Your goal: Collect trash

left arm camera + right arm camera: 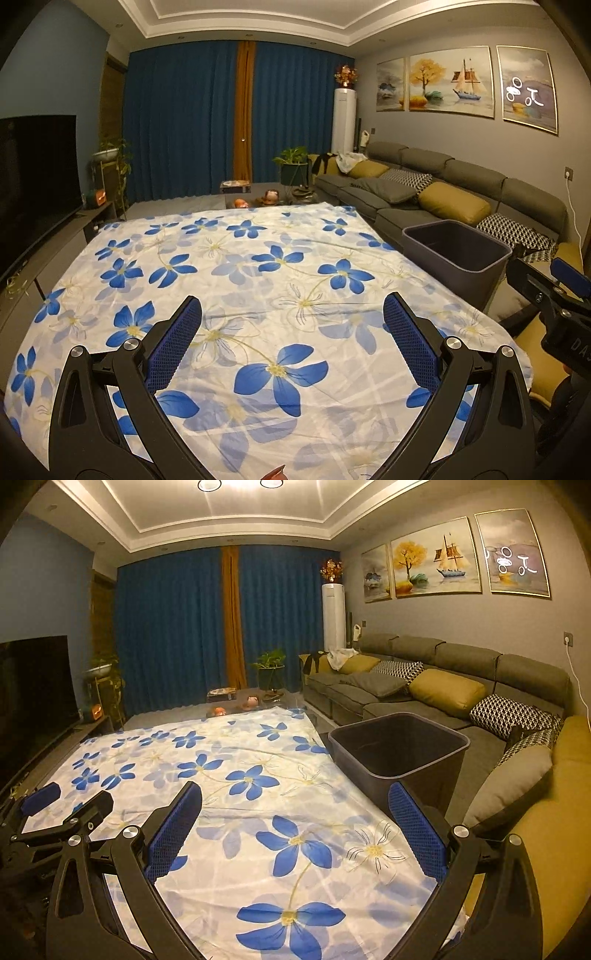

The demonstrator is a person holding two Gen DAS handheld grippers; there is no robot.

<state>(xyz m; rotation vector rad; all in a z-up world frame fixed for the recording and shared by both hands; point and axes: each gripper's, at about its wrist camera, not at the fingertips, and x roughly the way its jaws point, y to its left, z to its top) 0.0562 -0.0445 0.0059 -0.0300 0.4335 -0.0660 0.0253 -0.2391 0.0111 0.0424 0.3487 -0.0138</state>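
Left wrist view:
Gripper: left gripper (291, 332) fills the lower frame, jaws spread wide, nothing between them.
Surface: flowered cloth (258, 266) covers the table across the middle of the frame.
Trash: none clearly visible on the cloth; a small pinkish scrap (275, 473) peeks in at the bottom edge, too cut off to identify.
Bin: dark bin (456, 254) at right of centre, open top, beside the cloth's edge.
Other tool: right gripper (554, 288) at the right edge.

Right wrist view:
Gripper: right gripper (295, 816), jaws spread, empty.
Bin: dark bin (399, 753) right of centre, interior looks empty.
Other tool: left gripper (66, 805) at lower left, jaws apart.
Handling: the scrap is probably light and soft; pinch it gently mid-body, clear of the loose cloth.
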